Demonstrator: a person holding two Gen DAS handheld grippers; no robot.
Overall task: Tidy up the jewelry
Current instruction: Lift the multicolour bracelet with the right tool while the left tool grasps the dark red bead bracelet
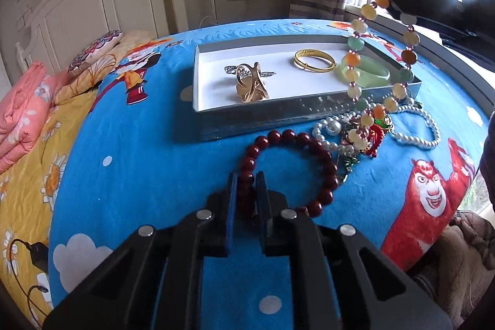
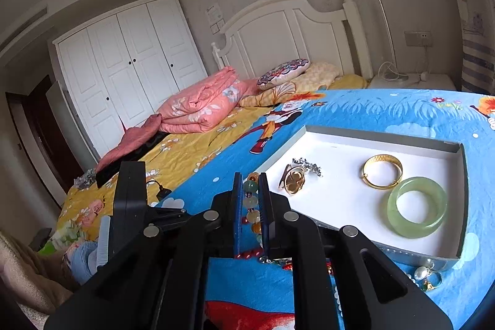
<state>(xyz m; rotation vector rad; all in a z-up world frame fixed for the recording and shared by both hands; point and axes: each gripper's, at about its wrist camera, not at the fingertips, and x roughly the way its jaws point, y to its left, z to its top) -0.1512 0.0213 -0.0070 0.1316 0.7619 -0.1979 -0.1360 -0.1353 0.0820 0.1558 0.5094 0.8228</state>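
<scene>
A white tray [image 1: 216, 101] lies on the blue blanket. It holds a gold ring-shaped piece [image 1: 252, 85], a silver brooch [image 1: 235, 70], a gold bangle [image 1: 314, 60] and a green jade bangle [image 1: 365, 71]. My left gripper [image 1: 250, 184] is shut on a dark red bead bracelet [image 1: 321, 153] that lies on the blanket. My right gripper [image 2: 250, 190] is shut on a multicoloured bead necklace [image 2: 251, 201], which hangs in the air over the tray's right end in the left wrist view [image 1: 354, 57]. The tray [image 2: 340, 206] also shows in the right wrist view.
A heap of white pearl strands [image 1: 417, 126] and a red and green brooch [image 1: 376, 135] lies in front of the tray. A pink folded quilt [image 2: 201, 107], pillows [image 2: 283, 71] and a black charger [image 2: 161, 192] lie on the bed. A white headboard [image 2: 278, 33] stands behind.
</scene>
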